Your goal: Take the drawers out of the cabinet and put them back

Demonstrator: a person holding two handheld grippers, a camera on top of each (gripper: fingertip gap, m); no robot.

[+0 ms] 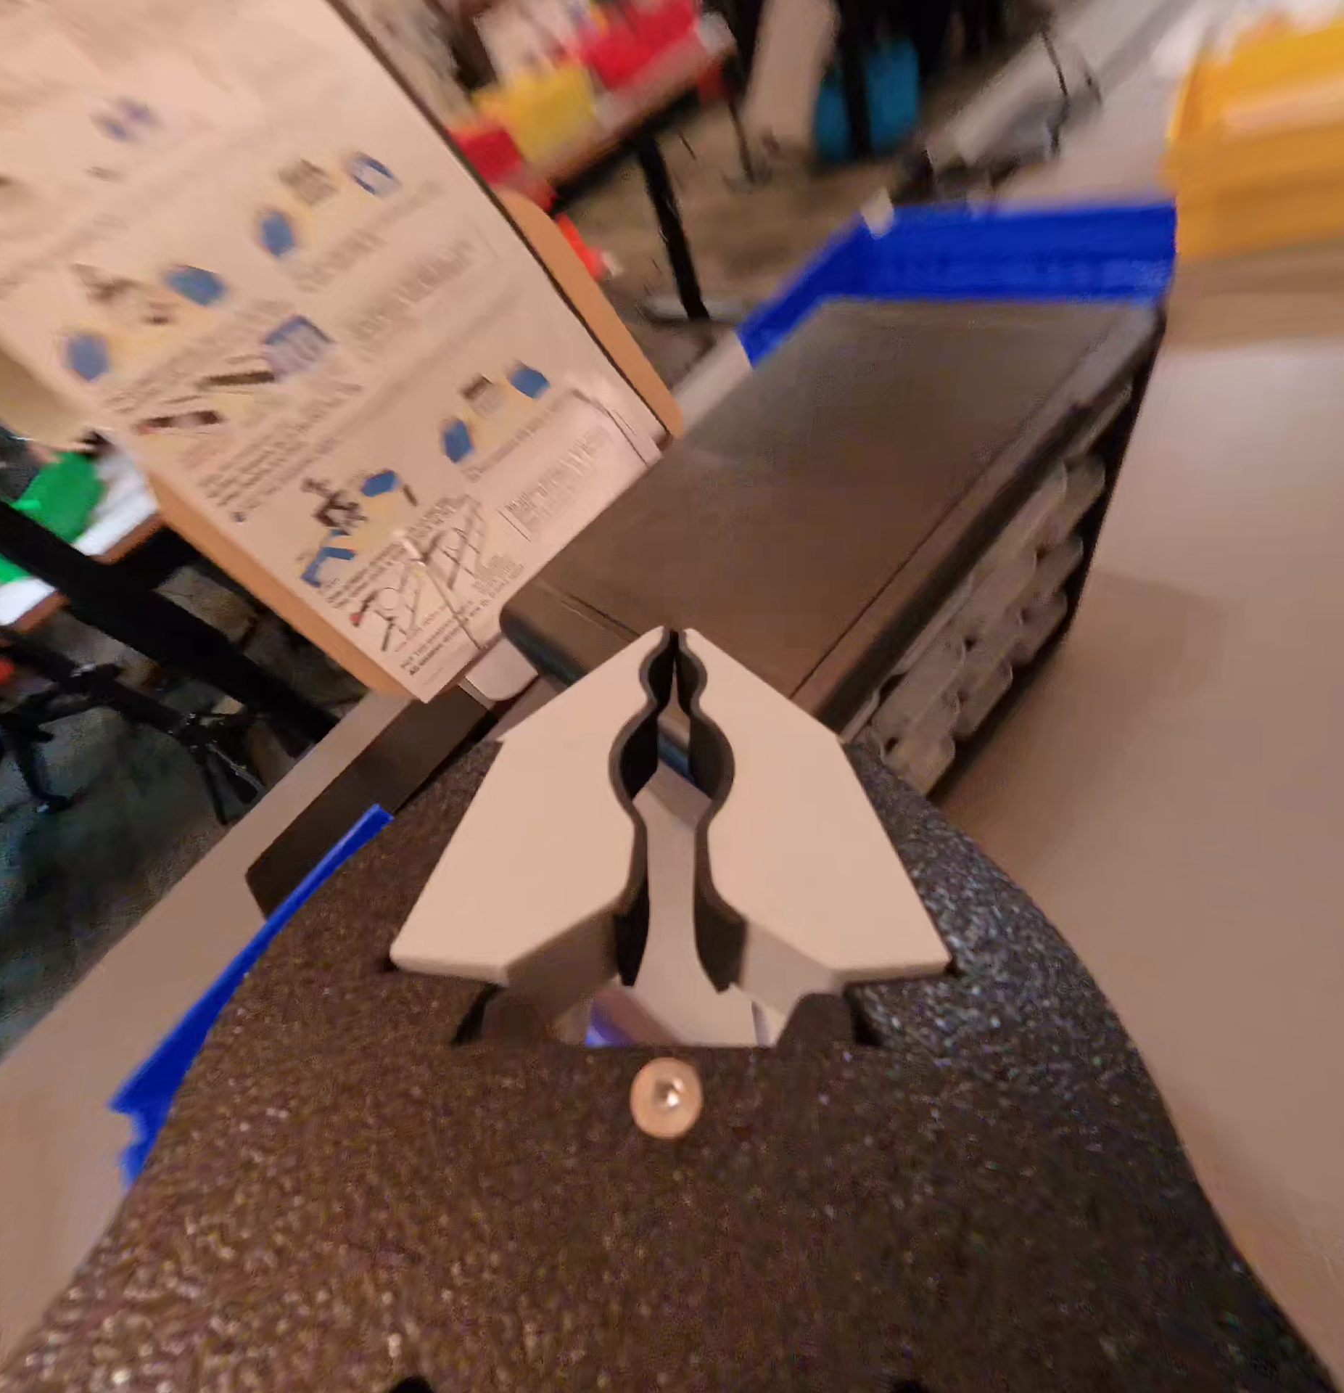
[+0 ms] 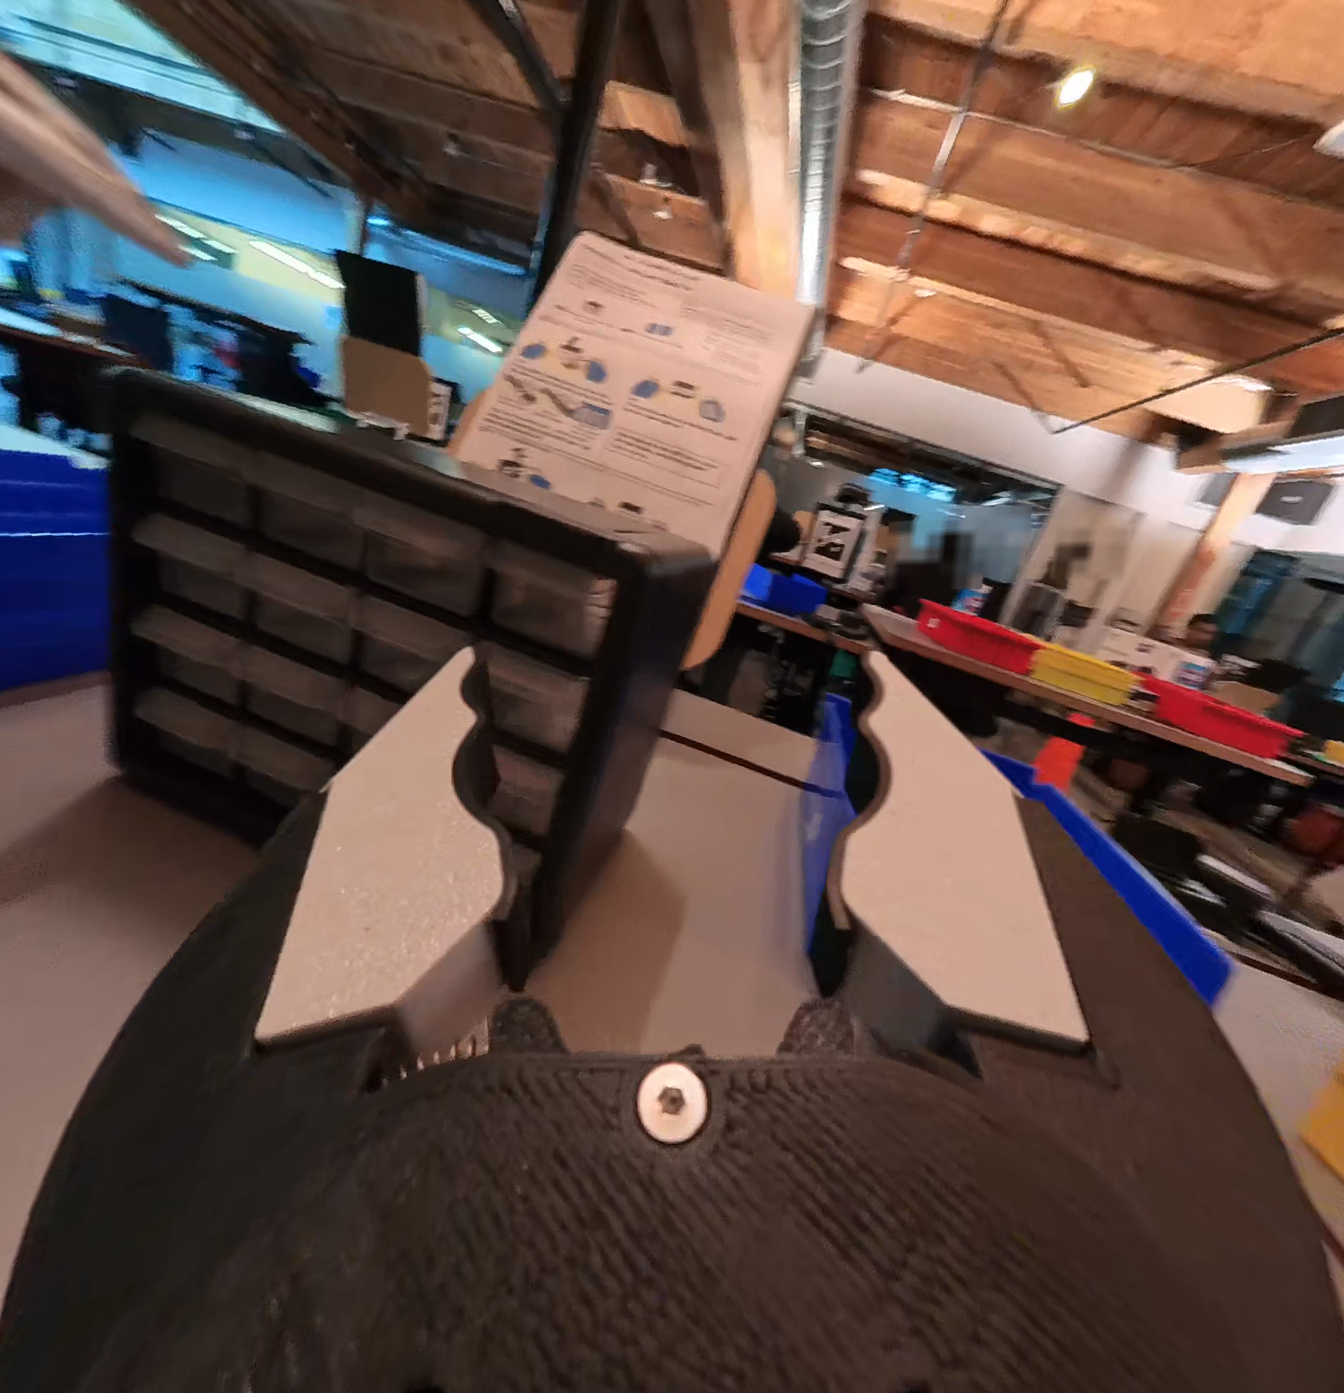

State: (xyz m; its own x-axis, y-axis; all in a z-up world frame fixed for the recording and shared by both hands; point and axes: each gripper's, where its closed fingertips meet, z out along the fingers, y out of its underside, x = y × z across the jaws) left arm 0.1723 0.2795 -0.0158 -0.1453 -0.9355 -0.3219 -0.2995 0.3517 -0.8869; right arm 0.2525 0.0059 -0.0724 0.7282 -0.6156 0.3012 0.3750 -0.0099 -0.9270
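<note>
A black cabinet (image 2: 653,626) with several clear drawers (image 2: 420,565) stands on the pale table (image 2: 88,904). All drawers in view sit inside it. In the left wrist view I look down on the cabinet's black top (image 1: 842,482), with the drawer fronts (image 1: 1008,603) along its right side. My left gripper (image 1: 672,648) is shut and empty, its tips just above the cabinet's near top corner. My right gripper (image 2: 672,678) is open and empty, in front of the cabinet's right end, with its left finger (image 2: 420,814) over the lower right drawers.
A clipboard with a printed sheet (image 2: 638,407) stands behind the cabinet; it also shows in the left wrist view (image 1: 314,339). Blue bins lie left (image 2: 36,565) and right (image 2: 1106,867) of the cabinet. Tables with red and yellow bins (image 2: 1090,671) stand farther back.
</note>
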